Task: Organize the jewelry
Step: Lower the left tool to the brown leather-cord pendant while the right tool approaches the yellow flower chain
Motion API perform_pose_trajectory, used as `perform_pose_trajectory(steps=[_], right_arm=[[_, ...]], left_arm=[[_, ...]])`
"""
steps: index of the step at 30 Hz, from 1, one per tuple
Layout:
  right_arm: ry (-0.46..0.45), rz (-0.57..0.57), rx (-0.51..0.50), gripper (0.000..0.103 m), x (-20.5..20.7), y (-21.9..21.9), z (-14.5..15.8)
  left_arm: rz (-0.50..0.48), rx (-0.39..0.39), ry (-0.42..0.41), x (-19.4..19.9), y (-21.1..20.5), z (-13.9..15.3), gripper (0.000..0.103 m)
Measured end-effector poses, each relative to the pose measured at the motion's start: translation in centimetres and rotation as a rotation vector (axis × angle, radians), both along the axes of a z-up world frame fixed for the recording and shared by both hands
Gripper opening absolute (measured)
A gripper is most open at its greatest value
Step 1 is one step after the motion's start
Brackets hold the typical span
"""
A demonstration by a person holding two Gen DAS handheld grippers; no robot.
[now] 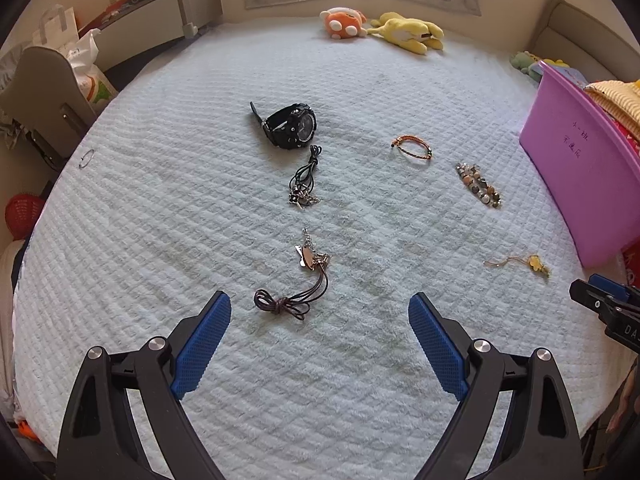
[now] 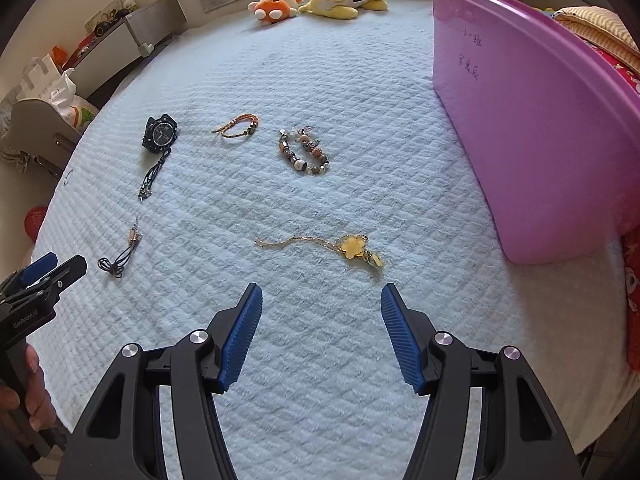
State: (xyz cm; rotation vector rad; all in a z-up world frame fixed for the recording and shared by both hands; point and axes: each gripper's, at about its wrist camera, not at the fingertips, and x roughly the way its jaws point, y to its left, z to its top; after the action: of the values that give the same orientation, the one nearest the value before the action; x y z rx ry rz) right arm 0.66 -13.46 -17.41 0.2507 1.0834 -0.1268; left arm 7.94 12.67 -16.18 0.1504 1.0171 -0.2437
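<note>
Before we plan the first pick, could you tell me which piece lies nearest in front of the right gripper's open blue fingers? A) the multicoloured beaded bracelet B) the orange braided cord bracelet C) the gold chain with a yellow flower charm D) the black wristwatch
C: the gold chain with a yellow flower charm lies on the pale blue quilted blanket just ahead of the right gripper.

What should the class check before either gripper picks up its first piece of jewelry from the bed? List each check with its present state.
1. Left gripper open and empty: ok.
2. Right gripper open and empty: ok.
3. Brown cord necklace lies ahead of the left gripper, untouched: ok.
4. Yellow flower chain lies ahead of the right gripper, untouched: ok.
5. Watch apart from the black cord necklace: cannot tell.
6. Pink bin has room inside: cannot tell.
</note>
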Motion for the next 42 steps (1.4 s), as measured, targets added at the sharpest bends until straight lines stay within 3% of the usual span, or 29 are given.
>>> perform_pose_trajectory(steps=[13, 42], right_arm=[[-0.042, -0.002, -0.042, 0.059, 2.0, -1.6, -5.6], [-0.093, 0.009, -0.102, 0.059, 3.6, -1.4, -7.6]], left_arm=[[0.011, 0.014, -0.031, 1.4, -0.2, -5.5, 0.089], [-0.025, 0.045, -0.084, 4.9, -2.0, -8.5, 0.089]])
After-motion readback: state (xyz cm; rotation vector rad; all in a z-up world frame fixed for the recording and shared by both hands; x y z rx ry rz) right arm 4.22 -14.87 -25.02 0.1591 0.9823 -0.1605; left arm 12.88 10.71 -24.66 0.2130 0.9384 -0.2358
